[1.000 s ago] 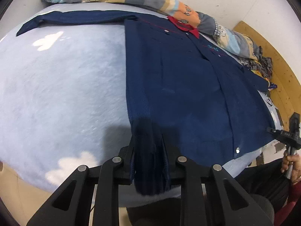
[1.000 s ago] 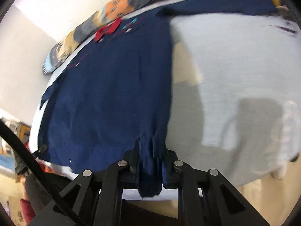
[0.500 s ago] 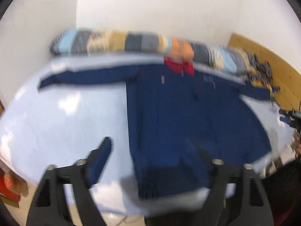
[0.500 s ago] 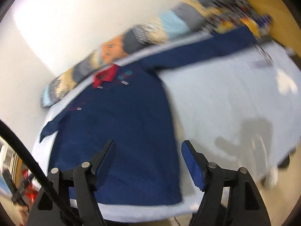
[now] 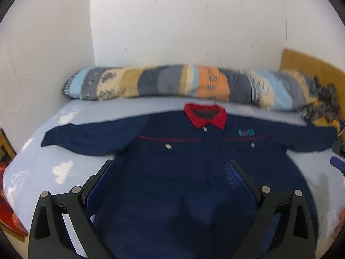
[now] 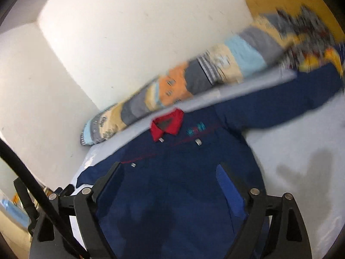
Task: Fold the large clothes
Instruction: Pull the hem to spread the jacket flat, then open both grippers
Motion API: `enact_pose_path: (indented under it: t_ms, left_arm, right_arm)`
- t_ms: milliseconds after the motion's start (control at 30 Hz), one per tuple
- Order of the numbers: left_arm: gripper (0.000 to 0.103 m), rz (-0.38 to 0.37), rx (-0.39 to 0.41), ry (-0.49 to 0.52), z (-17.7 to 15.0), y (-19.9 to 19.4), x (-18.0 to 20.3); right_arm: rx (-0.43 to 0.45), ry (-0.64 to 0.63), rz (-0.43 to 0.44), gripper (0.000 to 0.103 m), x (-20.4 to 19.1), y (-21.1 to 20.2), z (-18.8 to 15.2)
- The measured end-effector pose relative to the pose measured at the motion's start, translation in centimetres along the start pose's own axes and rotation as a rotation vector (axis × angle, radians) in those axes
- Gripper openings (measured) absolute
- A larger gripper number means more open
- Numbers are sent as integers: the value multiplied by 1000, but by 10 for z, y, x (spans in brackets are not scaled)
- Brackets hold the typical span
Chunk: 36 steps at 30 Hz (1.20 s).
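One navy jacket (image 5: 172,172) lies flat, front up, on the pale blue bed (image 5: 43,168), its two sleeves stretched out to either side; its one red collar (image 5: 204,116) points toward the wall, just short of the one long patchwork bolster (image 5: 172,84) that runs along the bed's far edge. I count three silver snaps on the front from the left wrist view, one under the collar and one on each of the two chest pockets; a small teal logo (image 5: 245,132) sits above one pocket. The left gripper (image 5: 170,170) hangs above the jacket's lower half, its two fingers spread wide, nothing between them; the right gripper (image 6: 170,172) does the same, both fingers apart and bare of cloth. A few white cloud prints dot the bed; both views are somewhat blurred. A wooden headboard (image 5: 312,64) stands at one end.
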<state>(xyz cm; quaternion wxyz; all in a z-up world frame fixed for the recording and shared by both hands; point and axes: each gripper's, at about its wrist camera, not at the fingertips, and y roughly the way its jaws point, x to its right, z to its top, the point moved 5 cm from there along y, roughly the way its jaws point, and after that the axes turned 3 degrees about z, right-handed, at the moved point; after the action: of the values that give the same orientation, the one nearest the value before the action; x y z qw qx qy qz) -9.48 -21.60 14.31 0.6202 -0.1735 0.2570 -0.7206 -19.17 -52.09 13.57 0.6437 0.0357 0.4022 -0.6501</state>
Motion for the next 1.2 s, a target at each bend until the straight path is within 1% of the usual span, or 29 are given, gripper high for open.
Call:
enact_pose_path:
  t_ms: [33, 67, 100, 133, 167, 200, 233, 267, 300, 333, 400, 433, 467, 533, 567, 600, 633, 700, 733, 767, 867, 1000, 1067, 1200]
  left_arm:
    - [100, 8, -21, 16, -7, 18, 14]
    - [100, 7, -32, 29, -11, 29, 24]
    - [100, 5, -56, 43, -17, 43, 40]
    - [100, 4, -69, 40, -20, 54, 50]
    - [100, -2, -71, 36, -20, 59, 58]
    - [100, -4, -62, 39, -19, 65, 68]
    - [100, 4, -50, 53, -16, 69, 77]
    - [100, 7, -29, 74, -11, 71, 87]
    - [100, 8, -5, 90, -8, 68, 91]
    - [100, 14, 20, 109, -6, 66, 97]
    - [100, 19, 58, 150, -4, 62, 106]
    - [100, 31, 74, 164, -4, 59, 105]
    - [100, 39, 82, 171, -3, 59, 106]
    - [100, 39, 79, 174, -2, 60, 105]
    - [100, 39, 76, 171, -3, 60, 103]
    - [100, 37, 74, 166, -3, 60, 101]
    - [100, 38, 77, 163, -4, 59, 99]
    - [100, 63, 96, 168, -5, 56, 92]
    - [100, 76, 100, 165, -5, 56, 88]
    - [100, 76, 95, 159, -6, 56, 85]
    - [99, 77, 70, 119, -8, 58, 73]
    - [99, 69, 44, 75, -10, 60, 63]
    - [100, 68, 40, 72, -12, 61, 63]
    - [99, 65, 41, 86, -13, 61, 65]
  right_arm:
    - [-15, 26, -6, 87, 14, 10, -3]
    - [-34, 79, 2, 84, 31, 19, -5]
    - [-58, 148, -12, 82, 50, 25, 0]
    - [-62, 205, -25, 82, 62, 26, 5]
    - [-42, 287, -18, 82, 83, 25, 16]
    - [-8, 354, -11, 82, 106, 22, 27]
    - [10, 387, -32, 83, 122, 18, 34]
    - [27, 404, -56, 83, 138, 16, 40]
    - [30, 399, -59, 82, 143, 16, 43]
    - [29, 385, -63, 79, 144, 16, 45]
    - [7, 284, -97, 74, 130, 22, 42]
    - [-6, 230, -127, 74, 122, 25, 38]
    - [-25, 152, -168, 74, 108, 29, 34]
    - [-48, -44, -298, 74, 71, 40, 17]
    - [-52, -142, -335, 74, 48, 47, 7]
    - [-65, -207, -350, 74, 30, 55, -1]
    - [-69, -242, -355, 74, 20, 58, -9]
    - [-58, -348, -381, 75, -9, 65, -24]
    - [-52, -412, -396, 77, -23, 70, -31]
    - [-55, -460, -402, 77, -32, 73, -37]
    - [-48, -540, -409, 78, -48, 77, -47]
    - [-42, -572, -437, 78, -57, 77, -51]
    - [-30, -584, -458, 79, -57, 74, -52]
    - [-25, -585, -470, 79, -57, 72, -51]
